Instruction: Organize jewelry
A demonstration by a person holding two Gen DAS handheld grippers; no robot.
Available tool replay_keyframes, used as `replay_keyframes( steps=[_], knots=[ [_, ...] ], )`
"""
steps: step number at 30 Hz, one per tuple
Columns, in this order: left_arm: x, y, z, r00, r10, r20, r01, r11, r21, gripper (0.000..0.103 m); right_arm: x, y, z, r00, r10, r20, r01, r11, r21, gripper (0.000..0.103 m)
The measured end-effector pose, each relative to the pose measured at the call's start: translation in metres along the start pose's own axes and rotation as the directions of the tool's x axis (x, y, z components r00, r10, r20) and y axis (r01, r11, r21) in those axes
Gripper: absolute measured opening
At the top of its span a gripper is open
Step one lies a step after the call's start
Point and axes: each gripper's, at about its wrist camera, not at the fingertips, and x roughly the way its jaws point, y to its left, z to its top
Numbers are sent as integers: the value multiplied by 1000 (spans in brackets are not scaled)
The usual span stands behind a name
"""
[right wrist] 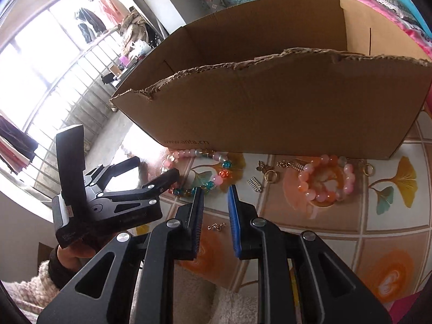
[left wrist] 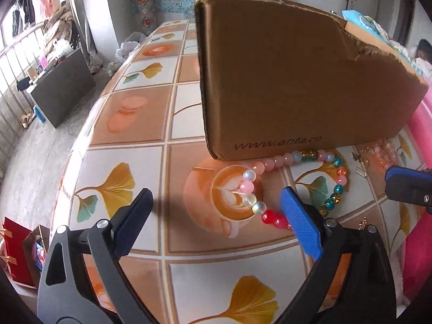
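Observation:
A multicoloured bead bracelet (left wrist: 297,185) lies flat on the tiled tablecloth against the front of an open cardboard box (left wrist: 297,75). My left gripper (left wrist: 216,202) is open wide just above it, with the near part of the bracelet between its fingers. In the right wrist view the same bracelet (right wrist: 199,172) lies left of a pink and orange bead bracelet (right wrist: 328,179). Gold rings (right wrist: 271,176), a small silver clip (right wrist: 255,184) and a tiny chain (right wrist: 216,226) lie between them. My right gripper (right wrist: 214,191) is partly open and empty above the table.
The box (right wrist: 270,113) fills the middle of the table (left wrist: 151,162). The left gripper's body (right wrist: 108,194) sits to the left in the right wrist view. The table's left edge drops to a concrete floor (left wrist: 32,145). Pink fabric (left wrist: 421,129) lies on the right.

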Motion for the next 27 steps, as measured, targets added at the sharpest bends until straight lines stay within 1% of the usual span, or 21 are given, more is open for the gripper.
replay_keyframes(
  steps=[3, 5, 10, 14, 17, 18, 19, 21, 22, 24, 25, 27],
  knots=[
    [1, 3, -1, 1000, -24, 12, 24, 1000, -8, 95, 8, 1, 2, 1000, 1, -16, -1, 1000, 4, 19],
    [1, 4, -3, 999, -17, 30, 17, 1000, 1, 96, 11, 2, 4, 1000, -1, -18, 1, 1000, 1, 19],
    [1, 7, -2, 999, -28, 21, 27, 1000, 6, 96, 23, 5, 14, 1000, -10, -25, 10, 1000, -4, 19],
    [3, 8, -2, 999, -26, 34, 26, 1000, 8, 96, 31, 11, 20, 999, -44, -29, 44, 999, -27, 19],
    [1, 9, -5, 999, -37, 29, 36, 999, 20, 96, 34, 13, 22, 996, -85, -27, 83, 995, -56, 19],
    [-2, 11, -6, 998, -43, 36, 43, 999, 8, 96, 35, 14, 24, 995, -93, -29, 91, 994, -61, 19],
    [-6, 16, -6, 995, -80, 56, 81, 997, -20, 96, 36, 14, 25, 994, -102, -31, 100, 993, -63, 19],
    [-15, 25, -7, 982, -156, 104, 163, 985, -63, 94, 38, 14, 28, 993, -112, -35, 110, 992, -67, 19],
    [-19, 27, -7, 978, -170, 124, 179, 982, -62, 94, 40, 14, 29, 992, -116, -39, 113, 991, -69, 19],
    [-25, 24, -5, 971, -186, 148, 192, 981, -27, 82, 43, 14, 30, 992, -117, -48, 113, 991, -74, 19],
    [-26, 22, -4, 970, -192, 146, 196, 981, -12, 75, 45, 15, 31, 991, -120, -52, 115, 990, -78, 19],
    [-24, 16, -1, 969, -213, 122, 213, 977, 14, 66, 48, 16, 32, 991, -124, -59, 118, 989, -83, 19]
  ],
)
